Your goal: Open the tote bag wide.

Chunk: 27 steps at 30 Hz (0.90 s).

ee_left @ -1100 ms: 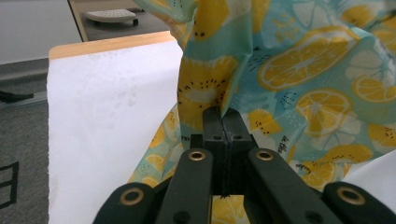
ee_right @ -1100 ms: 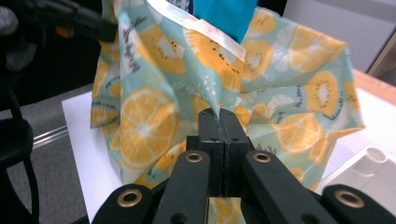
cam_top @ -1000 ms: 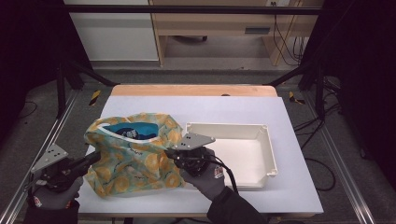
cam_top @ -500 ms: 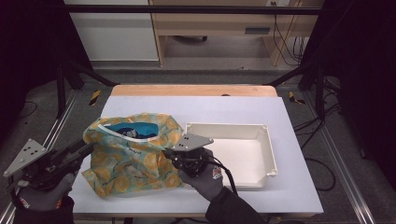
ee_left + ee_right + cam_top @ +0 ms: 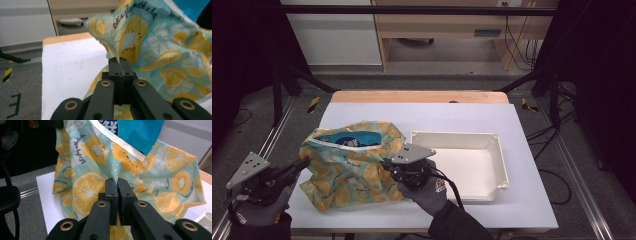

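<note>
The bag (image 5: 352,170) hides most of the blue packet (image 5: 354,137) inside it, so the packet's printing is too small to read from the high view. In the right gripper view the blue packet (image 5: 140,132) is cut off by the top edge. The bag's right side runs past the edge in the left gripper view (the lettering there is partly lost in folds). The left hand (image 5: 259,212) is cut off at the bottom edge.

A white table (image 5: 522,120) carries a lemon-print bag (image 5: 347,175) just beside the right gripper (image 5: 387,165), with a white tray (image 5: 472,165) behind it.
</note>
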Each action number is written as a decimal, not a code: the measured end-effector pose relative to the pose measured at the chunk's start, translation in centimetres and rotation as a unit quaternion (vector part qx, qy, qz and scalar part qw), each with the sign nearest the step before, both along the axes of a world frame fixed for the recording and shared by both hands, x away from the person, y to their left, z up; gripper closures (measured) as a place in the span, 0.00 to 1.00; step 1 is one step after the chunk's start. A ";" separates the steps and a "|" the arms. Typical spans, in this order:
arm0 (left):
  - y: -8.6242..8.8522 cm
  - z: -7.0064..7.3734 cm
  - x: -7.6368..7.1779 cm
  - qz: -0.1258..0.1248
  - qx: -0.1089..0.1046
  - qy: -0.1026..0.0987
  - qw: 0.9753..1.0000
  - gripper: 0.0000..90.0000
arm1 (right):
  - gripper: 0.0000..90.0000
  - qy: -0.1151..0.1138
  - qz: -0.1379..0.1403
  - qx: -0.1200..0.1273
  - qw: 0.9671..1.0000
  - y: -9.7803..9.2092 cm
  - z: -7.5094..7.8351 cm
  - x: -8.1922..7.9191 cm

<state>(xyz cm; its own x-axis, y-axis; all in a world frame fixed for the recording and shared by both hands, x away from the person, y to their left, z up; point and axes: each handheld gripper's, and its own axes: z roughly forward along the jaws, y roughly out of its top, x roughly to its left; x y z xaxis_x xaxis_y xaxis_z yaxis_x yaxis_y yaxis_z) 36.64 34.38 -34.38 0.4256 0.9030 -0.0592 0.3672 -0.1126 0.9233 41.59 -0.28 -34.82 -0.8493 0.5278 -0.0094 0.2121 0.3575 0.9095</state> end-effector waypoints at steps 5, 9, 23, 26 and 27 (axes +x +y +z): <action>-0.5 -1.2 0.4 -0.005 0.014 0.021 1.000 1.00 | 0.98 0.007 -0.002 -0.005 1.000 -0.1 -0.4 0.2; -1.0 -2.5 0.9 -0.010 0.025 0.041 0.999 1.00 | 0.99 0.010 -0.004 -0.009 1.000 0.0 -0.7 0.3; -1.1 -5.3 0.6 -0.018 0.035 0.067 0.997 1.00 | 0.99 0.035 -0.017 -0.028 0.999 0.3 -2.7 0.3; -0.9 -5.8 0.2 -0.020 0.031 0.065 0.997 1.00 | 0.99 0.040 -0.022 -0.028 0.999 0.3 -3.1 0.1; -0.8 -5.9 0.2 -0.020 0.031 0.064 0.997 1.00 | 0.99 0.040 -0.024 -0.027 0.999 0.3 -3.2 0.1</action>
